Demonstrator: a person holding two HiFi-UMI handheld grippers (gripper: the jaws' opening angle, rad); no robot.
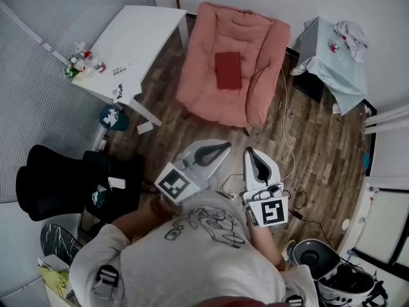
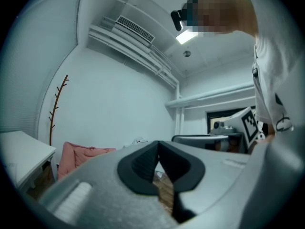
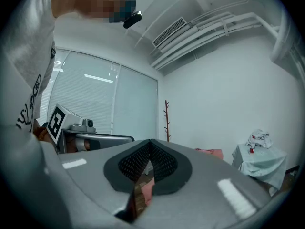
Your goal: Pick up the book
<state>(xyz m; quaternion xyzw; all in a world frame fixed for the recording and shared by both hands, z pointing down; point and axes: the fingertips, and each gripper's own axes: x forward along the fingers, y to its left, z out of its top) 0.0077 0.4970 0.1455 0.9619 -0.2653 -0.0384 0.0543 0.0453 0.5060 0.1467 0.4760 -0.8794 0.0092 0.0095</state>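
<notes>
At the far left of the room, a white table (image 1: 150,27) stands by the blinds with small clutter on one corner, well apart from anything the task needs; nearer the person, a black chair (image 1: 54,178) sits off to the side. Just ahead of the person's chest, the left gripper (image 1: 225,147) is held level with its jaws pressed together and nothing between them; that seems sensible, since there is nothing to grasp at this range. Ahead of it, the book (image 1: 228,70), dark red, lies flat near the middle of the seat of a pink armchair (image 1: 195,75), its cover facing up and its edges free of the cushions, so either gripper could probably take an edge. The right gripper (image 1: 251,153) is carried beside the left, jaws likewise closed and empty, both aimed toward the armchair; the pairing suggests an approach not yet finished. Loose cables (image 1: 291,152) trail over the wood floor (image 1: 319,133) to the right, likely a tripping risk; farther right stands a cloth-draped side table (image 1: 332,69), uninvolved.
</notes>
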